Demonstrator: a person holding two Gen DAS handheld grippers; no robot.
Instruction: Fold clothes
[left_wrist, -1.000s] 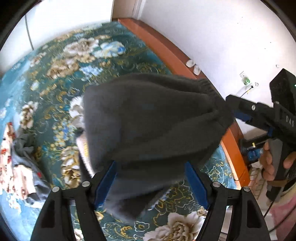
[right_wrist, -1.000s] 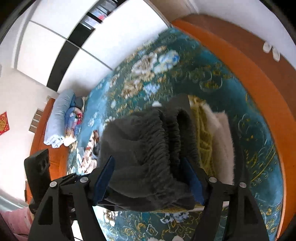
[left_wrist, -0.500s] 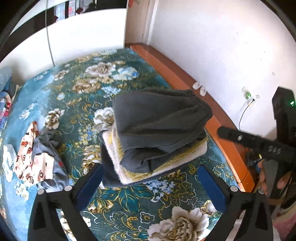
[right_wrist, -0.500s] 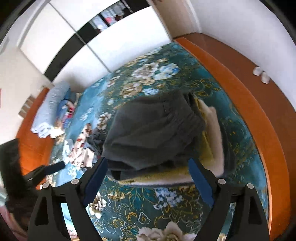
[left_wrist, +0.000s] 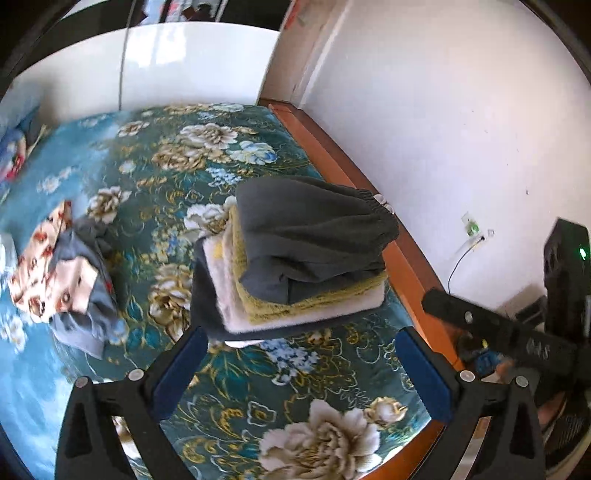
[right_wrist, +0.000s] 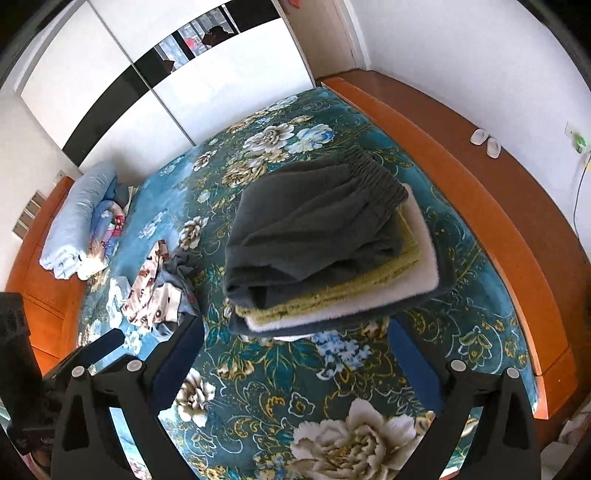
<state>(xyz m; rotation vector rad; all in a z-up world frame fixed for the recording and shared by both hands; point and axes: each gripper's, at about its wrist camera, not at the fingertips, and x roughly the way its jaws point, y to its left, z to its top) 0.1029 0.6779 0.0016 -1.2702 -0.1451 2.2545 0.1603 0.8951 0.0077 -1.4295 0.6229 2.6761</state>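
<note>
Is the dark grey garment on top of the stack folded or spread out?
Folded. The dark grey garment lies doubled on the stack, elastic waistband along one edge.

The folded stack (right_wrist: 332, 254) covers part of the bed (right_wrist: 461, 332), and its lowest white layer shows only as a sliver under the dark one — what garment it is cannot be told. The crumpled clothes (left_wrist: 70, 280) are smeared by blur in the left wrist view. The right hand-held gripper (left_wrist: 517, 339) is cut off by the frame edge there, fingertips out of sight. Two small white objects (right_wrist: 485, 142) on the wooden ledge are too small to identify.
</note>
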